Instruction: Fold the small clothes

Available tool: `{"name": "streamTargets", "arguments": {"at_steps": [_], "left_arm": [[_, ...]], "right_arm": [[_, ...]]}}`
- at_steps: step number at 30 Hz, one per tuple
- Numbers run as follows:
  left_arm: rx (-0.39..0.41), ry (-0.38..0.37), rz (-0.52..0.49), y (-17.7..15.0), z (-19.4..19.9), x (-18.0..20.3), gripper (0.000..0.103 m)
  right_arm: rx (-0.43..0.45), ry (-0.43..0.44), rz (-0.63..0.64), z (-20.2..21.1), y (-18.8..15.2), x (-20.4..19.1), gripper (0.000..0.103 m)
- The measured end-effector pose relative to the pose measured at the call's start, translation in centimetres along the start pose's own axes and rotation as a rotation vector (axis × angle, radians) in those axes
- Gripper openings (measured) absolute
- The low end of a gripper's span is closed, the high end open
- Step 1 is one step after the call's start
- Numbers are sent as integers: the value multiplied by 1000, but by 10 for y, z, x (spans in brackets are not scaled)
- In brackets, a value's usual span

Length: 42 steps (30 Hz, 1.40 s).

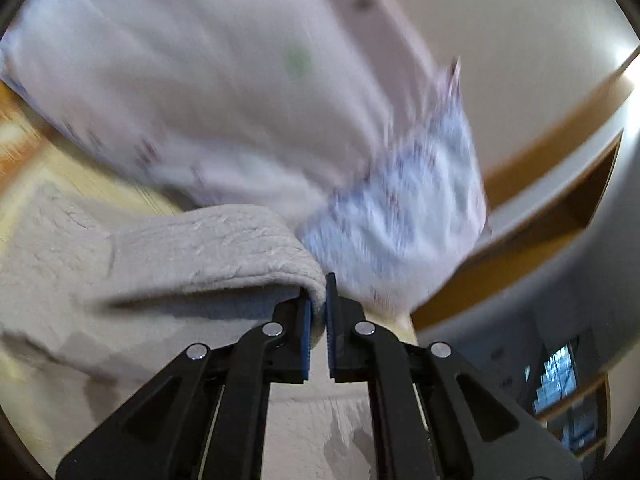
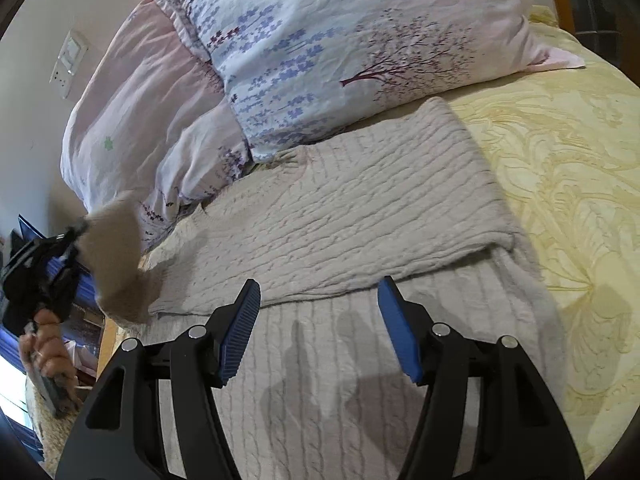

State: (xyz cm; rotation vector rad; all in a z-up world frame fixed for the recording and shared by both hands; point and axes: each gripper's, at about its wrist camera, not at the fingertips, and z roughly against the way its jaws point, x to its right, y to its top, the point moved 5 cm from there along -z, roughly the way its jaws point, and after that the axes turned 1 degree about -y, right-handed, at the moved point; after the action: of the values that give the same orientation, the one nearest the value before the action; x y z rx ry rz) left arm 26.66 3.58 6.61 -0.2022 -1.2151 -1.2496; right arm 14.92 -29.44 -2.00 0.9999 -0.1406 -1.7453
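A beige knitted sweater (image 2: 360, 216) lies spread on the bed, its far part folded over the rest. My left gripper (image 1: 319, 300) is shut on a sleeve or edge of that sweater (image 1: 208, 248), lifted off the bed and blurred with motion. From the right wrist view the left gripper (image 2: 74, 240) shows at the left edge, a hand under it, with the beige cloth (image 2: 116, 256) hanging from it. My right gripper (image 2: 318, 304) hovers open just above the near part of the sweater, nothing between its blue pads.
Two floral pillows (image 2: 328, 52) lie at the head of the bed, against the sweater's far edge. A yellow patterned bedspread (image 2: 560, 168) covers the right side. A wall with a socket plate (image 2: 70, 64) is at left; a wooden frame (image 1: 560, 120) shows in the left wrist view.
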Motion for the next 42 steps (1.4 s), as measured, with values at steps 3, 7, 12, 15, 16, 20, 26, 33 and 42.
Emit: {"name": "streamTargets", "arguments": {"at_steps": [3, 7, 12, 15, 16, 20, 26, 33, 42], "left_arm": [[-112, 9, 51, -31, -49, -7, 6], [-201, 45, 42, -68, -90, -6, 6], [-299, 62, 24, -85, -101, -3, 45], [-295, 62, -21, -79, -75, -2, 66], [-288, 73, -66, -75, -59, -3, 67], [-211, 216, -190, -50, -7, -24, 66], [-185, 408, -111, -42, 30, -87, 57], [-194, 479, -138, -49, 43, -110, 51], [-192, 452, -135, -46, 37, -110, 55]], "right_arm": [[2, -13, 0, 4, 0, 6, 63], [-2, -27, 4, 4, 2, 9, 63], [-7, -27, 29, 3, 5, 0, 63], [-16, -25, 84, 4, 7, -14, 63], [-17, -24, 105, 4, 8, -19, 63], [-22, -3, 271, -2, 10, -62, 63], [-7, 42, 619, -31, -2, -156, 62], [-6, -35, 966, -77, -39, -214, 57], [-6, -177, 1119, -119, -57, -226, 10]]}}
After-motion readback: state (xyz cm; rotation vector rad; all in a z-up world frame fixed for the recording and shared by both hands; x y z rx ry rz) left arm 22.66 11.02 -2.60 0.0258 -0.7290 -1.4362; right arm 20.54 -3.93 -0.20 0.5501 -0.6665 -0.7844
